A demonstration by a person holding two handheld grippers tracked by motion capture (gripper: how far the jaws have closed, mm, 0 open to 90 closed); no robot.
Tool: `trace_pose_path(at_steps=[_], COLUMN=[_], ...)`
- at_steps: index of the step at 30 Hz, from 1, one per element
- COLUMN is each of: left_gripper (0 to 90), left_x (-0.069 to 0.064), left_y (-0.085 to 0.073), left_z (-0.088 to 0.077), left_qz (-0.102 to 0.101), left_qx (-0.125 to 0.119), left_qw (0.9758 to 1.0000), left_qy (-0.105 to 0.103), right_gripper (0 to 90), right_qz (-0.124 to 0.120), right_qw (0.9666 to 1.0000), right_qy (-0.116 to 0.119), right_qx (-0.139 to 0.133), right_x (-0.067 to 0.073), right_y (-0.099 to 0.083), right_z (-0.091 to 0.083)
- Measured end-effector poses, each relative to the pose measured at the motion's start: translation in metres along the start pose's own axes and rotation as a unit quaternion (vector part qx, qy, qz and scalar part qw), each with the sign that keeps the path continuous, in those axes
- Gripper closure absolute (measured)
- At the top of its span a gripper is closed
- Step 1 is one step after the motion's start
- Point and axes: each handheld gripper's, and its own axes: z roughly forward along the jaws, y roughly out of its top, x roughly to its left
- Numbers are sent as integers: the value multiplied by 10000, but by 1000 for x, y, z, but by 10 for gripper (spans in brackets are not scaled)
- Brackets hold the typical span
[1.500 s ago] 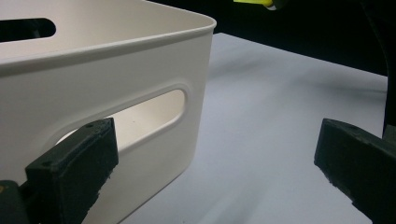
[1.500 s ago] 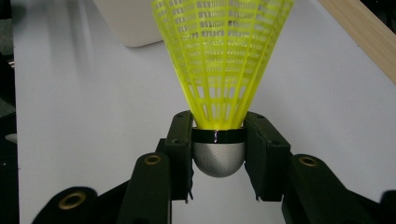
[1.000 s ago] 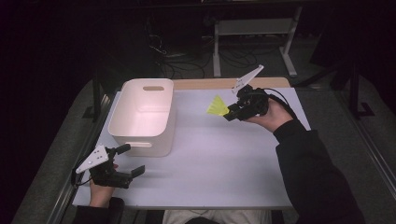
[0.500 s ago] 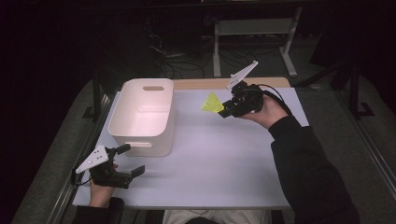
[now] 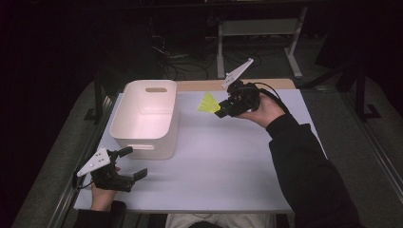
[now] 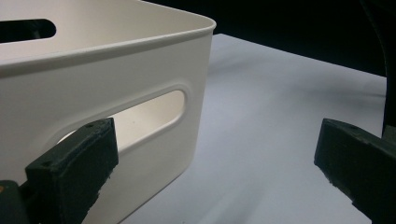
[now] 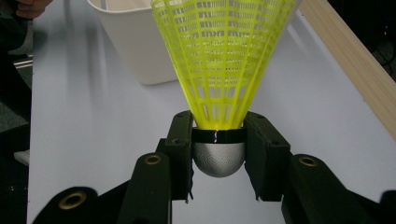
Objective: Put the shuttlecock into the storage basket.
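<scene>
Right gripper clamped on the silver cork of the shuttlecock, held above the table with yellow skirt aimed leftward at the bin, well apart; left gripper wide open, empty, just beside the bin's near wall.

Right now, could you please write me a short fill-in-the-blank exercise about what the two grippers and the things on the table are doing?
1. The right gripper is shut on the silver cork of a ____ shuttlecock.
2. The white bin holds ____.
3. The left gripper, near the bin's slotted handle, has its jaws ____.
4. The shuttlecock's skirt points toward the ____.

Missing words: yellow; nothing; open; bin
</scene>
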Motion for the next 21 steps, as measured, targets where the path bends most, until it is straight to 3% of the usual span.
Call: trace_pose_path(at_steps=[21], left_gripper=[0], left_x=[0], left_y=[0], left_z=[0], left_qz=[2], left_qx=[-2], left_qw=[10000], left_qy=[-5], right_gripper=[630], right_qz=[-189], right_qw=[9998], right_qy=[90], right_qx=[-20], right_x=[5], right_y=[30], right_z=[6])
